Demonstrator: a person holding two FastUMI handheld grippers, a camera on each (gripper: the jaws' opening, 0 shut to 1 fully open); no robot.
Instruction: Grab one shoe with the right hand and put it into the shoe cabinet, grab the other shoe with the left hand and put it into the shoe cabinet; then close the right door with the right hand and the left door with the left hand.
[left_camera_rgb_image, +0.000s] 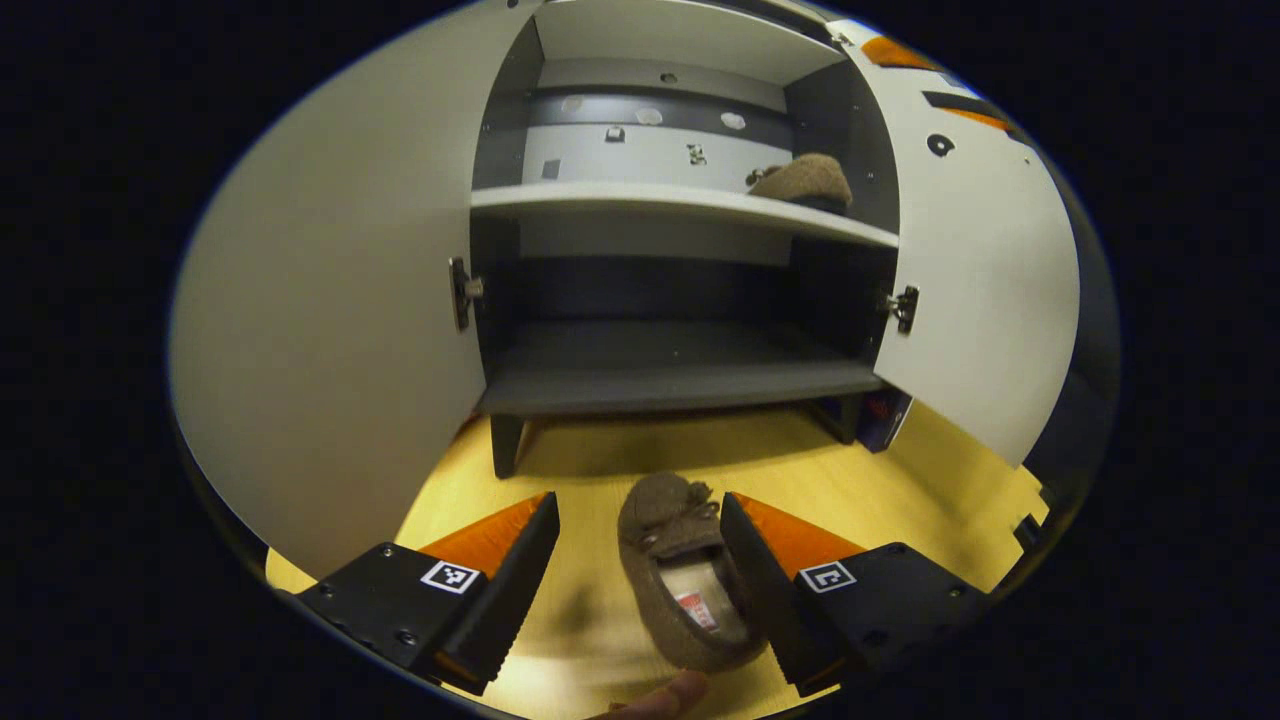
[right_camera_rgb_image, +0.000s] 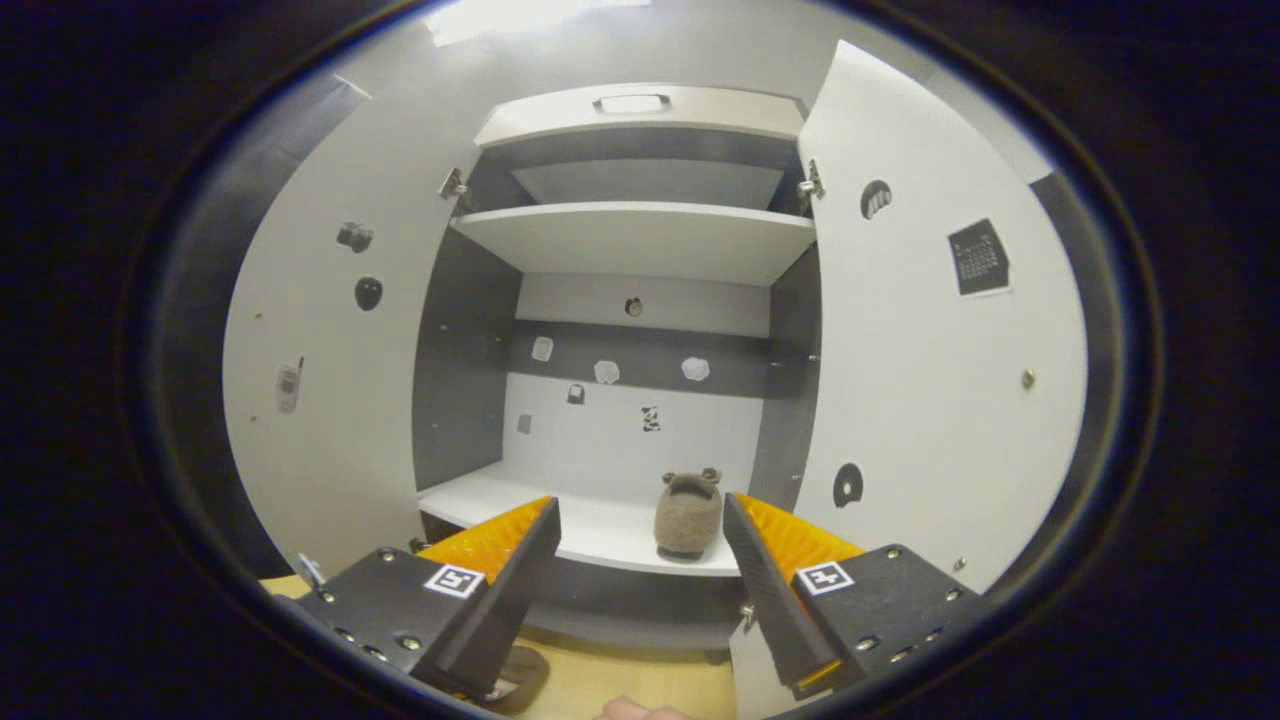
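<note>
Shoe cabinet (left_camera_rgb_image: 690, 390) standing open on the yellow floor (left_camera_rgb_image: 900, 490), left door (left_camera_rgb_image: 330, 300) and right door (left_camera_rgb_image: 975, 290) both swung wide. One brown shoe (left_camera_rgb_image: 805, 182) resting on the cabinet's middle shelf (left_camera_rgb_image: 640, 205), at its right end, close against the right side wall; seen again in the right gripper view (right_camera_rgb_image: 688, 515), near the shelf's front edge. Second brown shoe (left_camera_rgb_image: 685, 585) lying on the floor in front of the cabinet, toe toward it, opening up. Left claw (left_camera_rgb_image: 640, 585) released, spread wide around that second shoe, right finger just beside the shoe, left finger well apart from it; contact impossible to tell. Right claw (right_camera_rgb_image: 640, 590) released too, holding nothing, hanging before the cabinet level with the middle shelf, first shoe framed between its fingers but farther off.
</note>
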